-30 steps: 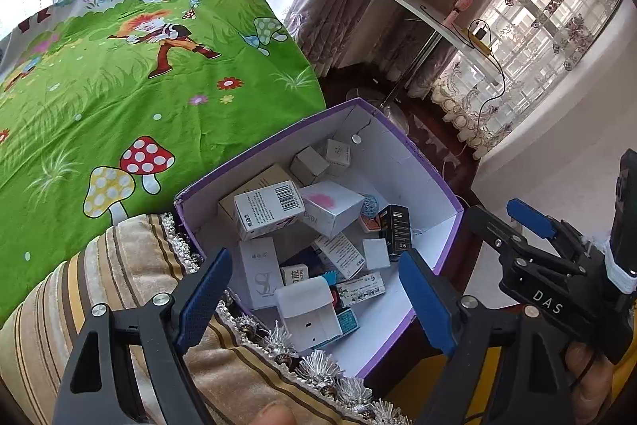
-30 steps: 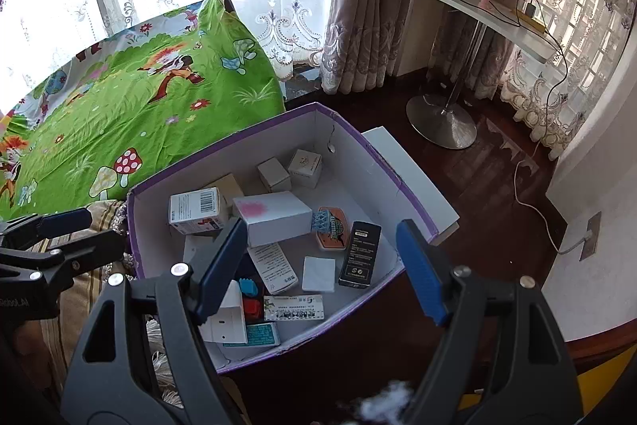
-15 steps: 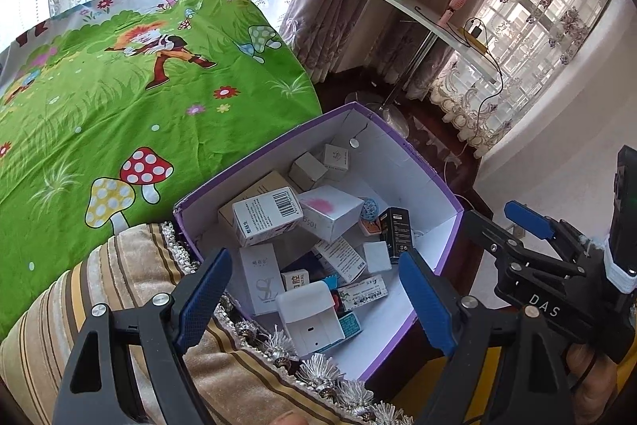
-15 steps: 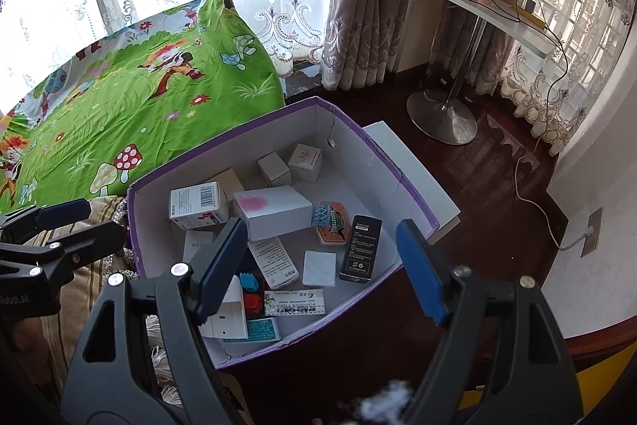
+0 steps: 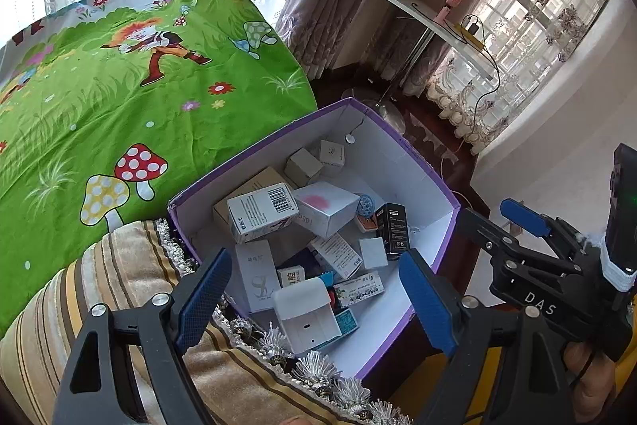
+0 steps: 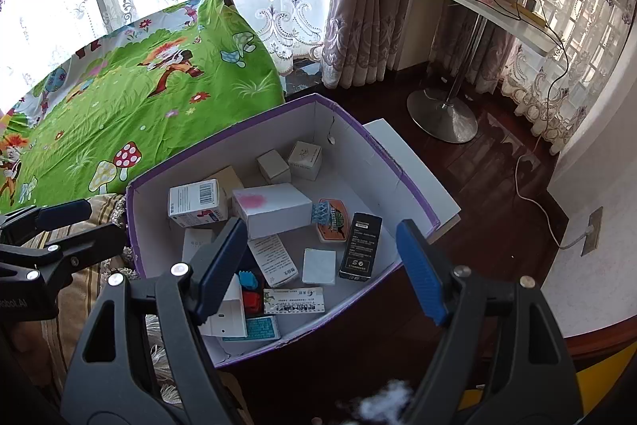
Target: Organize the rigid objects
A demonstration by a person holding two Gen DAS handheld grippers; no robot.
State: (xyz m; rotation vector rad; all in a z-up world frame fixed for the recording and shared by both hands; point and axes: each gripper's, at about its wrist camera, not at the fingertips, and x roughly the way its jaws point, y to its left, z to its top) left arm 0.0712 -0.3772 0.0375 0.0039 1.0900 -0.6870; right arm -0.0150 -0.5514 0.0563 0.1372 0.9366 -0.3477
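A purple-rimmed white cardboard box [image 5: 402, 162] [image 6: 358, 146] holds several small packages: a barcode box [image 5: 262, 212] [image 6: 197, 204], a white box with a pink mark [image 5: 326, 208] [image 6: 272, 208], a black box [image 5: 392, 230] [image 6: 360, 245], and a white flip-lid case [image 5: 304, 313]. My left gripper [image 5: 314, 297] is open and empty above the box's near end. My right gripper [image 6: 318, 269] is open and empty above the box; it also shows in the left wrist view [image 5: 521, 222].
The box rests on a striped, tasselled cushion [image 5: 119, 281] next to a green cartoon bedsheet [image 5: 119, 86] [image 6: 139, 86]. A white shelf on a metal stand [image 6: 458, 66], curtains and dark wooden floor [image 6: 497, 166] lie beyond. A white cable runs to a wall socket [image 6: 589, 230].
Both grippers stay open and empty. The views have shifted only slightly over the box; nothing in the box has moved.
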